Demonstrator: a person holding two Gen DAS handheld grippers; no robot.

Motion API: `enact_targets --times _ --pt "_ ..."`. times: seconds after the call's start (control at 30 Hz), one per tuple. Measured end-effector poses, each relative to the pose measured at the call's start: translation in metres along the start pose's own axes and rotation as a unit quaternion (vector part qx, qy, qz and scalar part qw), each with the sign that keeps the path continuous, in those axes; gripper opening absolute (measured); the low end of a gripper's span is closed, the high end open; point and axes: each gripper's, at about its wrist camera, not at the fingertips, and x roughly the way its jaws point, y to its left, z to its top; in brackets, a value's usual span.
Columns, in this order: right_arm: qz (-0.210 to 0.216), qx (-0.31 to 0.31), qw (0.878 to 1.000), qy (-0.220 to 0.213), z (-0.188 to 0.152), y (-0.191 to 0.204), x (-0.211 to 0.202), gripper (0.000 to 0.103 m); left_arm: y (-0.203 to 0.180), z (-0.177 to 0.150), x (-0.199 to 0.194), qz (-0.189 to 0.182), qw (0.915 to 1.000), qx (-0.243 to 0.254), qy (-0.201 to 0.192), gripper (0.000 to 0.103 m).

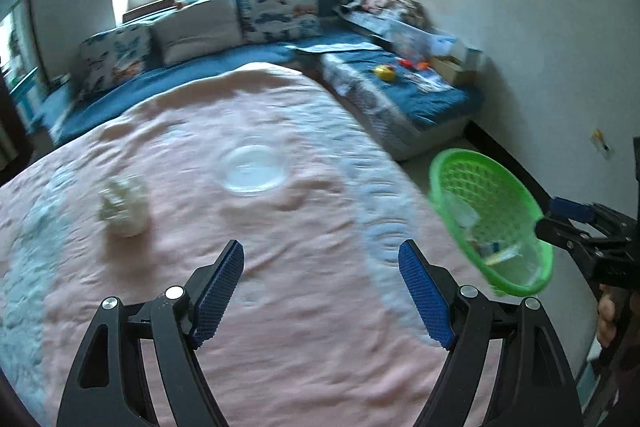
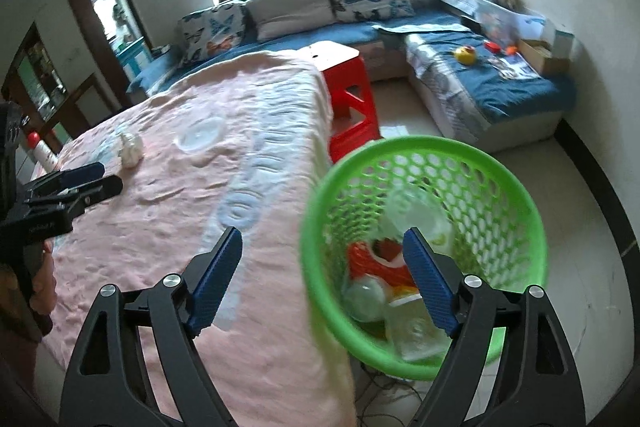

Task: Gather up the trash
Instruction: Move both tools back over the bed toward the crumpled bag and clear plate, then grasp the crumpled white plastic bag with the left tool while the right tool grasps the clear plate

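While both tongs stand spread and empty, trash lies on a pink blanket and in a green basket.

Left gripper: jaws wide apart, nothing between them, above the blanket. Right gripper: jaws wide apart, holding nothing, over the blanket's edge and the basket's rim. Crumpled paper wad and clear plastic lid: on the blanket, apart. Basket: beside the blanket's edge, holding clear containers and an orange wrapper. Red stool: behind the basket.

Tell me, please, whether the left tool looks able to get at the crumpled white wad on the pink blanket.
Probably yes: the left tool is open and empty, and only bare pink blanket lies between it and the crumpled wad.
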Motion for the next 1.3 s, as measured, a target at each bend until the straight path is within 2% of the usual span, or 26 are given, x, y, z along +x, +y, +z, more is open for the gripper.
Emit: enact_targets --times 0.1,0.17,0.3,0.5,0.7,0.93,1.3 --pt "0.008 -0.014 1.0 0.002 0.006 0.014 0.007 0.084 0.027 0.0 -0.004 0.02 0.9995 -0.023 -0.003 0.077" --pt "0.013 -0.024 1.0 0.003 0.01 0.024 0.012 0.084 0.045 -0.001 -0.006 0.04 0.9986 -0.034 -0.005 0.082" --pt "0.024 -0.037 0.999 0.007 0.017 0.043 0.024 0.085 0.083 0.0 -0.004 0.073 0.9954 -0.062 -0.005 0.083" --pt "0.032 -0.052 0.998 0.017 0.024 0.063 0.042 0.087 0.125 0.003 0.007 0.1 0.991 -0.089 0.001 0.089" --pt "0.041 -0.067 0.996 0.028 0.034 0.082 0.063 0.089 0.158 0.008 0.026 0.097 0.988 -0.12 0.013 0.094" --pt "0.046 -0.103 0.993 0.04 0.052 0.112 0.098 0.091 0.181 0.015 0.059 0.092 0.9866 -0.129 0.036 0.094" --pt "0.054 -0.136 0.987 0.063 0.079 0.148 0.16 0.094 0.198 0.023 0.083 0.065 0.9885 -0.133 0.03 0.095"
